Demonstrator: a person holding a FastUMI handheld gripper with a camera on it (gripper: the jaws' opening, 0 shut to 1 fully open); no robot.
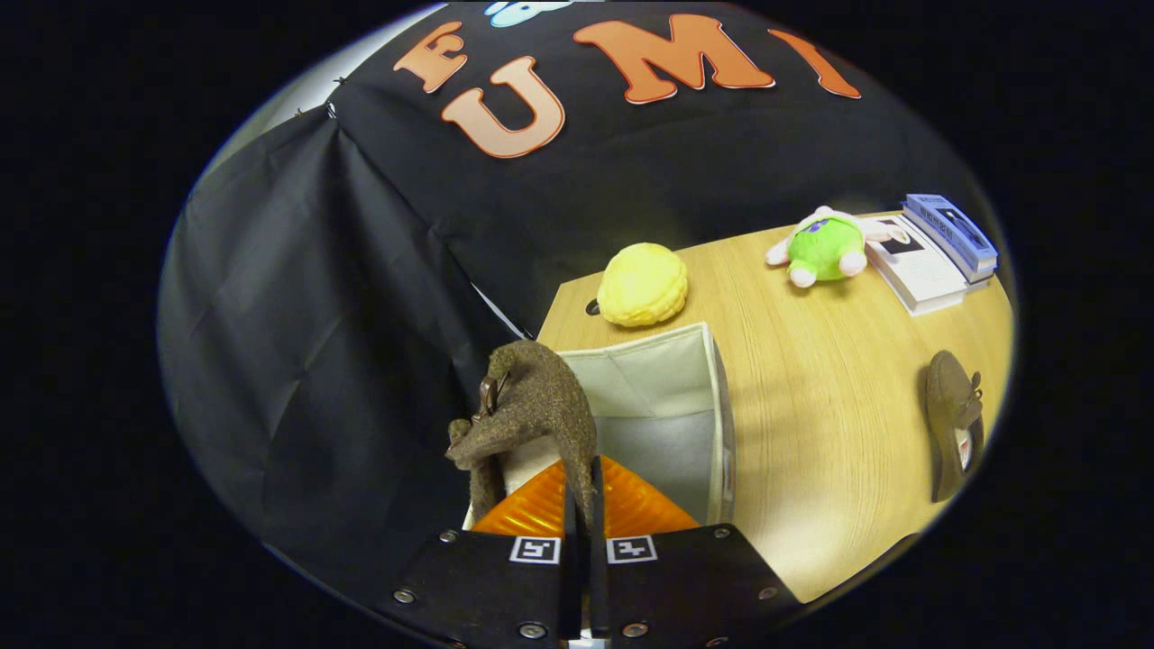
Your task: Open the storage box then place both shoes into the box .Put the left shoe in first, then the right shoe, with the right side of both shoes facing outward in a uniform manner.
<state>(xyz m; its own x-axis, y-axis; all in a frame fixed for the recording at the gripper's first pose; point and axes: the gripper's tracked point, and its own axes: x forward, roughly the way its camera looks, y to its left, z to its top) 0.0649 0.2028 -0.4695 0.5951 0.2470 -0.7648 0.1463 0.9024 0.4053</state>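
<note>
Box (672, 379) open — hand-held gripper (582, 491) pinched tight on first shoe (532, 406) over it; second shoe (951, 424) waits on table (811, 406).

Brown shoe (532, 406) over open box (672, 397) — second shoe (954, 419) apart.

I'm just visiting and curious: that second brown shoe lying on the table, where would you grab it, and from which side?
Probably by the collar, the thin rim around the opening of the shoe on the table, coming down from above. It seems to lie partly on its side, so the rim is exposed and thin enough for the fingers. The gripper is shut on the other shoe over the box, the same sort of hold.
</note>
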